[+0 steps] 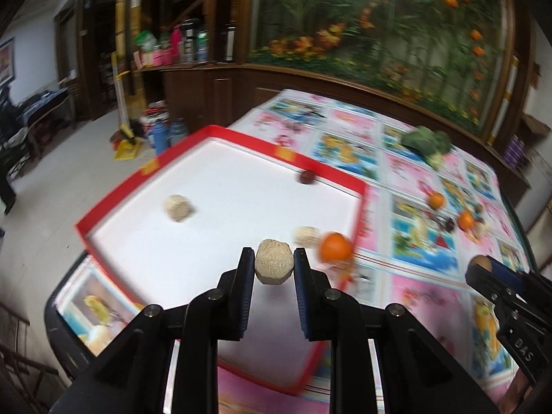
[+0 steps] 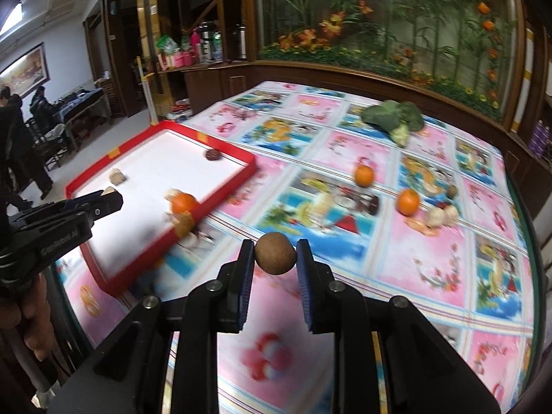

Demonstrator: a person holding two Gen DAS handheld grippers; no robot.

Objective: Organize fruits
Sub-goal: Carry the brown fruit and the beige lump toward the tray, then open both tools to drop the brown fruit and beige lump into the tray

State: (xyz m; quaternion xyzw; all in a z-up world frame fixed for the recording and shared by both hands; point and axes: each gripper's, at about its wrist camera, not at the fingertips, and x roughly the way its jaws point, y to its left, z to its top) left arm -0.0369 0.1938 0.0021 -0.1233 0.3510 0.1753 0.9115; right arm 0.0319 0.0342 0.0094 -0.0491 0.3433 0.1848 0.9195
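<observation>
A pale rough fruit (image 1: 274,261) is clamped between the fingers of the left gripper (image 1: 274,265) above the red-rimmed tray (image 1: 220,131). Within the tray's white floor are seen another pale fruit (image 1: 177,207), a dark red fruit (image 1: 306,177), a third pale fruit (image 1: 306,236) and an orange (image 1: 335,246) near the right rim. A brown round fruit (image 2: 275,253) is gripped by the right gripper (image 2: 275,257) over the patterned bench (image 2: 431,269). Two oranges (image 2: 364,175) (image 2: 407,201) and broccoli (image 2: 393,115) are left on the bench.

Broccoli (image 2: 393,117) on the patterned tablecloth (image 2: 431,262) — flasks (image 2: 207,46) on the wooden counter behind.
</observation>
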